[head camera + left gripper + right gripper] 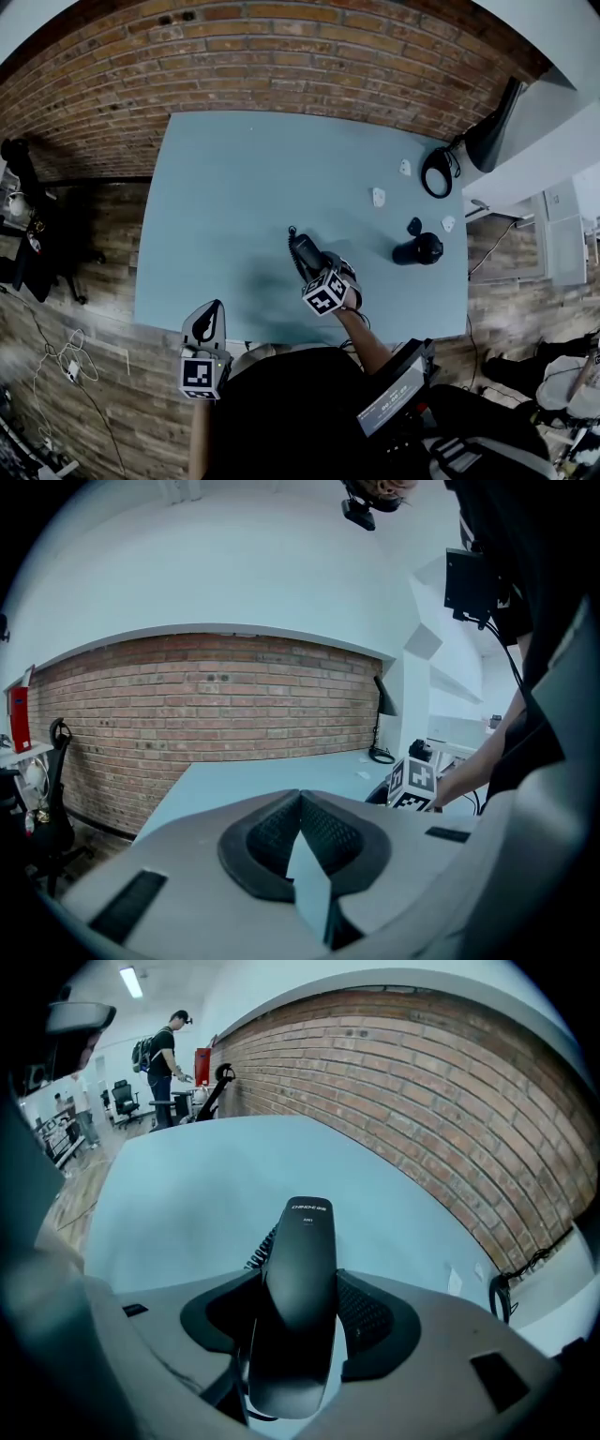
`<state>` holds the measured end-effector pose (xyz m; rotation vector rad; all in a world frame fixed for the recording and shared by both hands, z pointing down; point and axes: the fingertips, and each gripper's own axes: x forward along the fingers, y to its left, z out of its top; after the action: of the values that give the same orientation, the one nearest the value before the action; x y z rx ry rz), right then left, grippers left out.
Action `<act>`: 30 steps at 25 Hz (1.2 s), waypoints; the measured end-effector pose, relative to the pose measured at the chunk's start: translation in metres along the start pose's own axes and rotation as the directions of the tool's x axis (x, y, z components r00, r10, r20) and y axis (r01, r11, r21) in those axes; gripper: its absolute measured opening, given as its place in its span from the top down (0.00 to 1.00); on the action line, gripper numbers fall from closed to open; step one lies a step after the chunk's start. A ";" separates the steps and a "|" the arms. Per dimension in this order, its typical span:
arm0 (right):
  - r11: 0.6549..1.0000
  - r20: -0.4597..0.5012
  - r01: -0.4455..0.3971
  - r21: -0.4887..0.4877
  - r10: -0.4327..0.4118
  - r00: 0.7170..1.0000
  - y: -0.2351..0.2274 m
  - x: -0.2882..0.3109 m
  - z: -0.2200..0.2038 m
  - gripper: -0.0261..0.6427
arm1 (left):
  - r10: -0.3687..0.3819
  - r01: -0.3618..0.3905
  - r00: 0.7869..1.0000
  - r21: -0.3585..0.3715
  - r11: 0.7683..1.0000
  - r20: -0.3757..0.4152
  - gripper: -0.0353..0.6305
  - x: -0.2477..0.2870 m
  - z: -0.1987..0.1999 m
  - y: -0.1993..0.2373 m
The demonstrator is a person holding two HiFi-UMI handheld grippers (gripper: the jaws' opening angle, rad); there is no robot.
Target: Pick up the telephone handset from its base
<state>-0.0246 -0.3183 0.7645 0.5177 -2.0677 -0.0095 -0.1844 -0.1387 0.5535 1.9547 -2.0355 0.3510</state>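
- Clamped between the jaws of the right gripper, the telephone handset is seen end-on. Its printed end points to twelve o'clock and its coiled cord trails away at ten o'clock.
- From the head view, the handset is placed a little toward five o'clock of the table's middle. The base is covered by the gripper and the arm behind it and cannot be made out, so whether the handset is clear of it cannot be told.
- The grip looks centred on the handset's body. The lift would best be made straight up and kept level, with slack left in the cord so that the base is not dragged or tipped. A skewed pull is judged the main risk, since the smooth shell could pivot between the pads.
- The left gripper is shown with its jaws brought together on nothing. It is held off the table's near edge, at seven o'clock from the handset.
- On the pale blue table, a dark cylinder stands at three o'clock from the handset. White scraps and a looped black cable lie toward two o'clock.
- A brick wall closes the room at twelve o'clock. A plank floor surrounds the table, and an office chair is seen at nine o'clock.
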 end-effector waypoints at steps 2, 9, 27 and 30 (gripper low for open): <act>1.000 0.014 -0.010 0.017 0.009 1.000 -0.001 -0.002 0.002 0.60 | 0.001 -0.001 1.000 -0.001 1.000 -0.009 0.93 0.000 -0.001 0.001; 0.996 0.069 -0.042 0.075 0.037 0.997 -0.006 -0.010 0.013 0.60 | 0.006 -0.006 1.000 -0.011 1.000 -0.001 0.93 0.000 -0.004 0.000; 0.980 0.355 -0.086 0.179 0.017 0.935 -0.034 -0.065 0.118 0.60 | 0.000 0.000 1.000 -0.007 1.000 0.019 0.93 -0.003 -0.002 0.004; 0.975 0.409 -0.086 0.206 -0.006 0.913 -0.046 -0.077 0.131 0.60 | 0.001 -0.001 1.000 -0.004 1.000 0.019 0.93 -0.003 -0.002 0.002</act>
<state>-0.0823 -0.3587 0.6217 0.6514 -2.5067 0.1503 -0.1862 -0.1350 0.5539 1.9613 -2.0475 0.3300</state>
